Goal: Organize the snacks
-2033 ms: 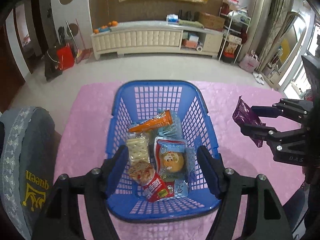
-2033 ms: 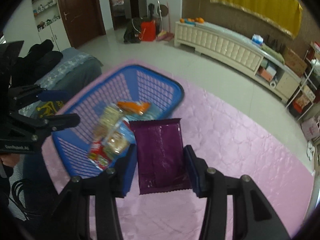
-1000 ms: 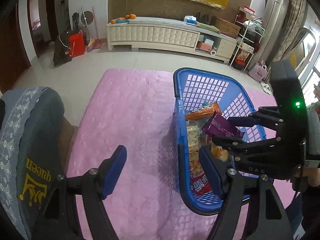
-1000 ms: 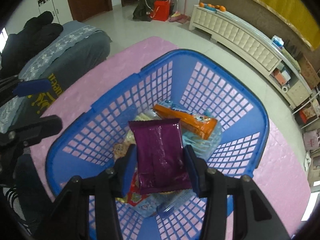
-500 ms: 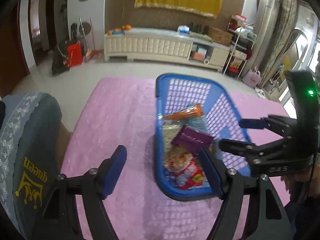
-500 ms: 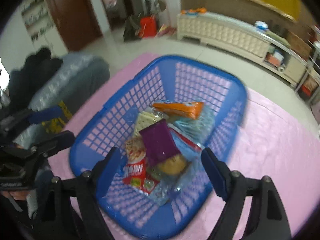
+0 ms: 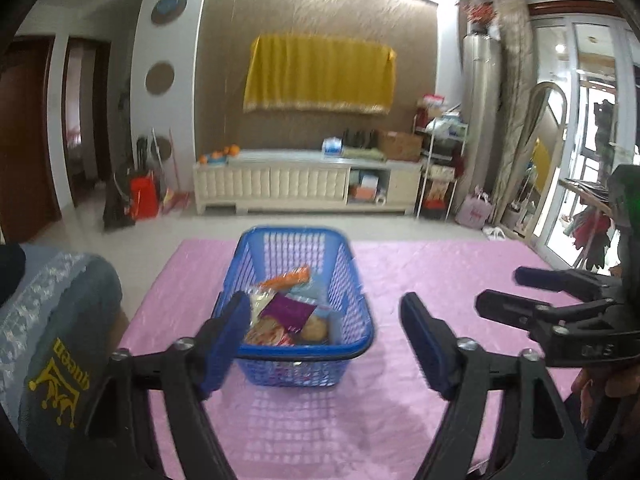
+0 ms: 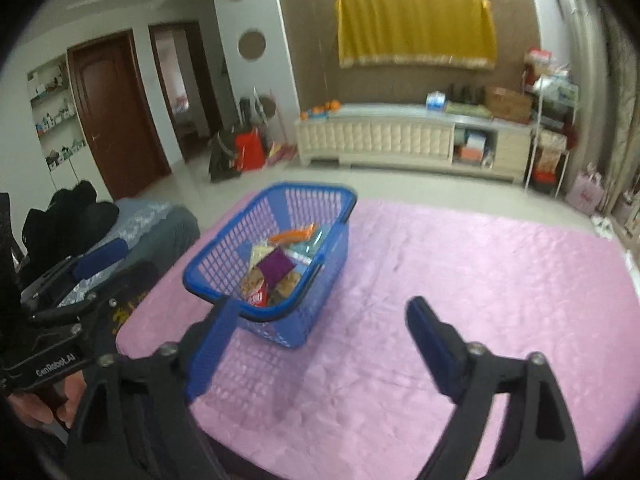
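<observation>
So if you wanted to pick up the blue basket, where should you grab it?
Probably the blue basket's near rim, taken from above. It's a thick dark-edged lip facing the right tool, whose jaws are opening and empty, so they could straddle it. The mesh walls slope and snacks fill the inside.

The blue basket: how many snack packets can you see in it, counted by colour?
In the blue basket, as far as blur allows:
Purple packet: 1
Orange packet: 1
Red-and-white packet: 1
Pale cracker packet: 1
Light blue packet: 1
Total: 5; others may be hidden.
</observation>
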A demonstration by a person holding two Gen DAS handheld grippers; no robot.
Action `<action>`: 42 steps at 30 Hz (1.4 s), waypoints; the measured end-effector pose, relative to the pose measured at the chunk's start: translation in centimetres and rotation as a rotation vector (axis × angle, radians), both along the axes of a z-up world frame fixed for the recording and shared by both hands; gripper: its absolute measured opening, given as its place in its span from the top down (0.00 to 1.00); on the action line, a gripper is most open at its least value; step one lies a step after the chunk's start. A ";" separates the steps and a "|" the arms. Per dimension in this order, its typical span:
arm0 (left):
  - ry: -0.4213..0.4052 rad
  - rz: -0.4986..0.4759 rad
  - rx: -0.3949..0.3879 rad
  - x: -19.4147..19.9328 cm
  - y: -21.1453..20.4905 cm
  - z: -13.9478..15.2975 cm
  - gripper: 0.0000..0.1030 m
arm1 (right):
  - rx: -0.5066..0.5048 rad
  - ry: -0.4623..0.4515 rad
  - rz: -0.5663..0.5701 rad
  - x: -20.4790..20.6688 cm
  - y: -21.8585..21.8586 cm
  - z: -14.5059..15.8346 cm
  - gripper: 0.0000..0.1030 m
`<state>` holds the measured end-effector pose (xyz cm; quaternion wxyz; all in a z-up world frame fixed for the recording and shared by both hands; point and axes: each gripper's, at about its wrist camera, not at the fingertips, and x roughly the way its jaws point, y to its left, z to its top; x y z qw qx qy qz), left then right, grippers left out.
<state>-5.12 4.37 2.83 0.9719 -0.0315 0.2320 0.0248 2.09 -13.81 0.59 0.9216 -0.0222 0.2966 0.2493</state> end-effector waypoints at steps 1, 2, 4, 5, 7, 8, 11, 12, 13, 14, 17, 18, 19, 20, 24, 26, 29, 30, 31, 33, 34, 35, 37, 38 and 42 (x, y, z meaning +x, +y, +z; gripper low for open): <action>-0.014 -0.002 0.016 -0.6 -0.7 0.6 0.16 | 0.006 -0.035 -0.011 -0.9 -0.6 0.8 0.00; -0.032 -0.004 0.029 -1.3 -1.3 1.3 0.14 | 0.011 -0.063 -0.018 -1.6 -1.1 1.3 0.00; -0.059 -0.002 0.034 -2.1 -1.9 2.3 0.00 | 0.011 -0.124 -0.050 -3.3 -2.0 2.7 0.00; -0.079 -0.007 0.028 -2.8 -2.3 3.1 0.00 | -0.001 -0.144 -0.065 -4.0 -2.3 3.1 0.00; -0.098 -0.014 0.021 -3.6 -2.6 3.8 0.00 | -0.038 -0.205 -0.103 -5.8 -3.0 4.0 0.00; -0.103 -0.015 0.024 -4.1 -2.9 4.2 0.00 | -0.051 -0.228 -0.123 -6.5 -3.3 4.5 0.00; -0.112 -0.014 0.037 -5.3 -3.5 4.7 0.00 | -0.041 -0.242 -0.139 -8.0 -3.8 5.0 0.00; -0.115 -0.014 0.038 -5.8 -3.6 4.7 0.00 | -0.026 -0.240 -0.138 -8.5 -4.1 5.1 0.00; -0.121 -0.019 0.036 -6.2 -3.6 4.8 0.00 | -0.019 -0.239 -0.139 -8.8 -4.1 5.1 0.00; -0.125 -0.023 0.035 -6.6 -3.7 4.8 0.00 | -0.015 -0.244 -0.142 -9.4 -4.2 5.1 0.00; -0.115 -0.035 0.030 -7.1 -3.9 4.6 0.00 | -0.017 -0.245 -0.143 -10.1 -3.9 4.9 0.00; -0.113 -0.038 0.033 -7.4 -4.1 4.5 0.00 | -0.008 -0.242 -0.137 -10.4 -3.9 4.8 0.00; -0.111 -0.041 0.037 -7.6 -4.2 4.4 0.00 | -0.002 -0.236 -0.136 -10.5 -3.9 4.7 0.00; -0.108 -0.042 0.044 -7.7 -4.3 4.3 0.00 | 0.001 -0.238 -0.136 -10.9 -3.9 4.6 0.00; -0.107 -0.049 0.050 -8.0 -4.5 4.2 0.00 | -0.002 -0.226 -0.143 -11.2 -3.8 4.3 0.00; -0.108 -0.054 0.046 -8.2 -4.4 4.3 0.00 | 0.006 -0.226 -0.142 -11.3 -3.9 4.4 0.00; -0.109 -0.055 0.045 -8.5 -4.5 4.2 0.00 | 0.003 -0.227 -0.143 -11.4 -3.9 4.3 0.00; -0.111 -0.057 0.043 -8.5 -4.4 4.2 0.00 | 0.001 -0.227 -0.142 -11.6 -3.9 4.3 0.00; -0.111 -0.057 0.041 -8.5 -4.3 4.1 0.00 | 0.003 -0.228 -0.142 -11.6 -3.9 4.4 0.00; -0.111 -0.059 0.038 -8.6 -4.3 4.1 0.00 | 0.004 -0.229 -0.143 -11.8 -3.8 4.3 0.00; -0.110 -0.061 0.038 -8.6 -4.4 4.1 0.00 | 0.004 -0.232 -0.144 -12.0 -3.8 4.2 0.00; -0.110 -0.063 0.038 -8.7 -4.4 4.1 0.00 | 0.002 -0.232 -0.145 -12.0 -3.8 4.2 0.00; -0.108 -0.067 0.037 -8.7 -4.5 4.1 0.00 | 0.004 -0.232 -0.145 -12.2 -3.9 4.2 0.00; -0.107 -0.070 0.036 -8.7 -4.5 4.0 0.00 | 0.002 -0.232 -0.147 -12.2 -3.9 4.2 0.00; -0.103 -0.071 0.037 -8.8 -4.5 4.0 0.00 | 0.000 -0.228 -0.150 -12.2 -3.9 4.2 0.00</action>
